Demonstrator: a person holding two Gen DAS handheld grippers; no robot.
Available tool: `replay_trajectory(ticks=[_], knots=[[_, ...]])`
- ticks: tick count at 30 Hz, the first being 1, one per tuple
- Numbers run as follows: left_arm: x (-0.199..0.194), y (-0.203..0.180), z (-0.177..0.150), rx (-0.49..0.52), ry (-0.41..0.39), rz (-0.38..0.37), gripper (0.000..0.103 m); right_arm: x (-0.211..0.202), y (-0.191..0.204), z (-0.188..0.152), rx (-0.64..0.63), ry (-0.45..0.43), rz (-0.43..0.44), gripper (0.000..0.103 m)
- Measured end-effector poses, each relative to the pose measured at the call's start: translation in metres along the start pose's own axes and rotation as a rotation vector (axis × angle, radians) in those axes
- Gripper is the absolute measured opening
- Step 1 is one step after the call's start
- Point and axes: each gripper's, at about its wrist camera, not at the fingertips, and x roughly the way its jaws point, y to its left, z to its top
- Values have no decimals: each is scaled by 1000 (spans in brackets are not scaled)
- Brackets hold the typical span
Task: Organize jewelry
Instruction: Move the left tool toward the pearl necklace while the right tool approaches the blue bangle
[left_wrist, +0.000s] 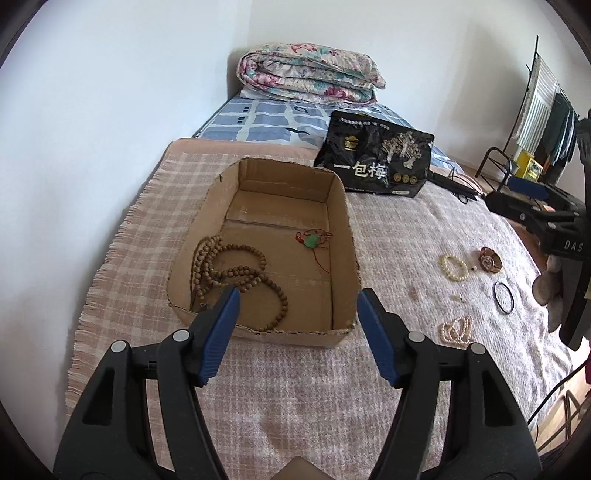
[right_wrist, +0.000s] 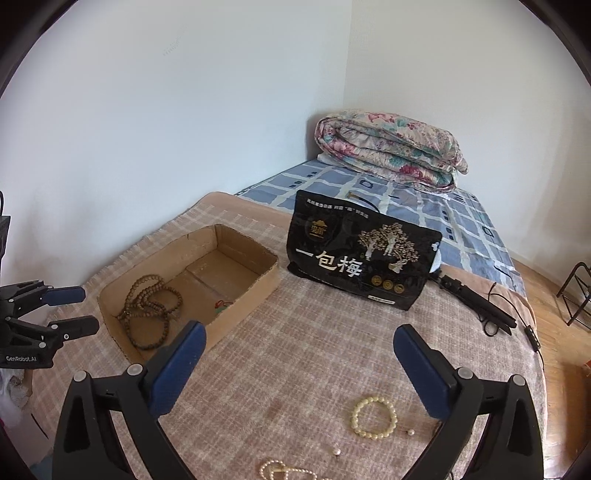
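Note:
An open cardboard box (left_wrist: 343, 236) (right_wrist: 258, 284) sits on the plaid blanket. In it lie a brown wooden bead necklace (left_wrist: 236, 273) (right_wrist: 151, 299) and a green pendant on red cord (left_wrist: 312, 240) (right_wrist: 221, 304). My left gripper (left_wrist: 297, 299) hangs open over the box's near wall, nothing between its fingers. On the blanket to the right lie a cream bead bracelet (left_wrist: 453, 267) (right_wrist: 373, 417), a watch (left_wrist: 489, 260), a black ring band (left_wrist: 503, 297) and a pearl strand (left_wrist: 456, 330) (right_wrist: 284, 472). My right gripper (right_wrist: 299, 339) stands wide open and empty, above the blanket behind the cream bracelet.
A black snack bag (left_wrist: 373, 158) (right_wrist: 362, 258) stands behind the box. A folded floral quilt (left_wrist: 310, 74) (right_wrist: 388, 147) lies on the blue checked sheet. A black device with cable (right_wrist: 476, 299) rests right of the bag. Two loose pearls (right_wrist: 410, 432) lie near the bracelet.

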Motion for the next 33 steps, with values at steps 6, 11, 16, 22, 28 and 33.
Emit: replay_trajectory(ticks=[6,11,16,22,28,33], knots=[[3,-37,-10,58,28,-47,68,-24,-33,-15,57,5,-14,103],[8,-66,-19,91,54,-105,68,-43,-61,-30,95,10,-36,103],[16,-93,-28,117,83,-133,68,-60,-90,-47,123,37,-81,103],[31,-118,-37,120,120,-171,68,-76,-127,-73,172,56,-127,103],[47,-139,-44,138,162,-199,68,-76,-158,-100,218,98,-152,103],[61,-153,-50,137,177,-229,68,-71,-177,-122,255,132,-173,103]])
